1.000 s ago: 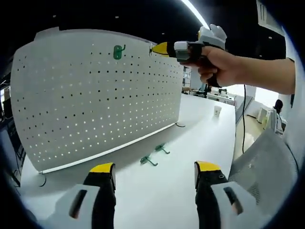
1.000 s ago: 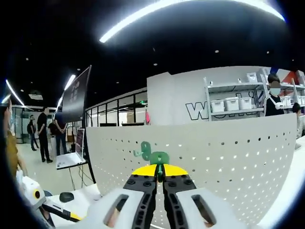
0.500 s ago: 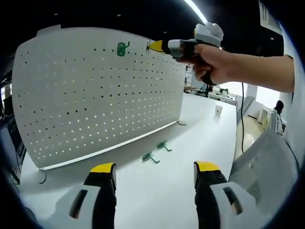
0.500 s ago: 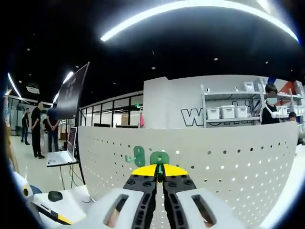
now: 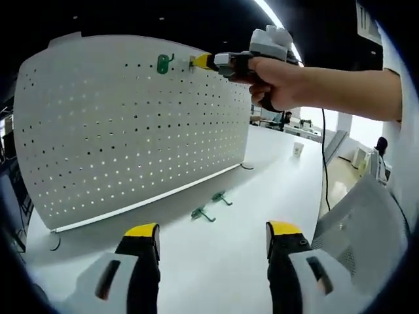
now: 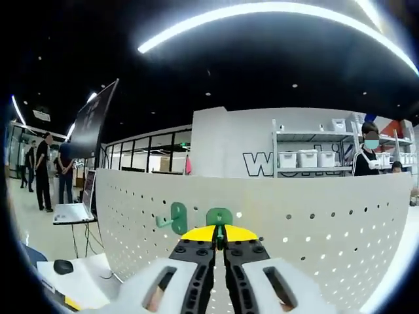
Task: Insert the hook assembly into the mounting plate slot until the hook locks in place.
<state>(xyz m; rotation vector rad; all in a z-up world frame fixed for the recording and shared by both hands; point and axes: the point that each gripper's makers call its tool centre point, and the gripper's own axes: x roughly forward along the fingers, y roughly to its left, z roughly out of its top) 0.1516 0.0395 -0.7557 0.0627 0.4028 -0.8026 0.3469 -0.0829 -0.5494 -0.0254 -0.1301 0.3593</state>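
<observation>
A white pegboard mounting plate (image 5: pixel 131 124) stands upright on the white table (image 5: pixel 222 261). One green hook (image 5: pixel 163 63) hangs near its top edge. Just right of it, a person's hand (image 5: pixel 281 75) holds my right gripper (image 5: pixel 196 61) against the board's top rows. In the right gripper view, my right gripper (image 6: pixel 219 232) is shut on a green hook (image 6: pixel 219 216) whose plate is up against the pegboard (image 6: pixel 314 222), beside the mounted hook (image 6: pixel 175 215). My left gripper (image 5: pixel 213 232) stands open low over the table, nothing between its jaws. Two spare green hooks (image 5: pixel 203 213) (image 5: pixel 222 197) lie on the table.
A paper cup (image 5: pixel 298 148) stands at the table's far right, and a mesh chair back (image 5: pixel 357 222) is at the right. Behind the board are shelves with bins (image 6: pixel 308 159), people standing (image 6: pixel 44 170) and a laptop (image 6: pixel 69 210).
My right gripper has moved left along the board's top rows with its hook, ending closer to the mounted hook. The left gripper has stayed open and in place.
</observation>
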